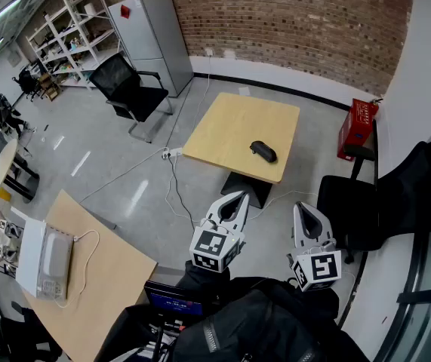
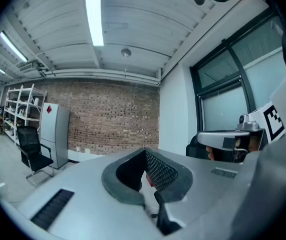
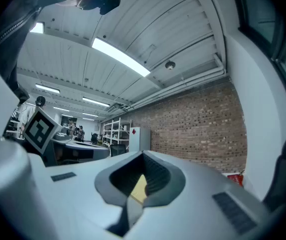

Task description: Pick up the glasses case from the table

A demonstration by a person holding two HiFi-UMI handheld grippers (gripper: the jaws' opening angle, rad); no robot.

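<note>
Beyond right hand-held gripper (image 1: pixel 300 207), glasses case (image 1: pixel 263 151) lies diagonally.

No words can be read; square coded markers (image 1: pixel 213 246) are seen on the left gripper (image 1: pixel 237 196) and right gripper (image 1: pixel 303 207), and a red diamond sign (image 1: pixel 125 10) on the grey cabinet (image 1: pixel 158 40).

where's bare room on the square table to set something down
Most of the wooden table is bare: the left half toward the office chair and the far strip toward the brick wall. Only the near right edge is taken, by the glasses case.
</note>
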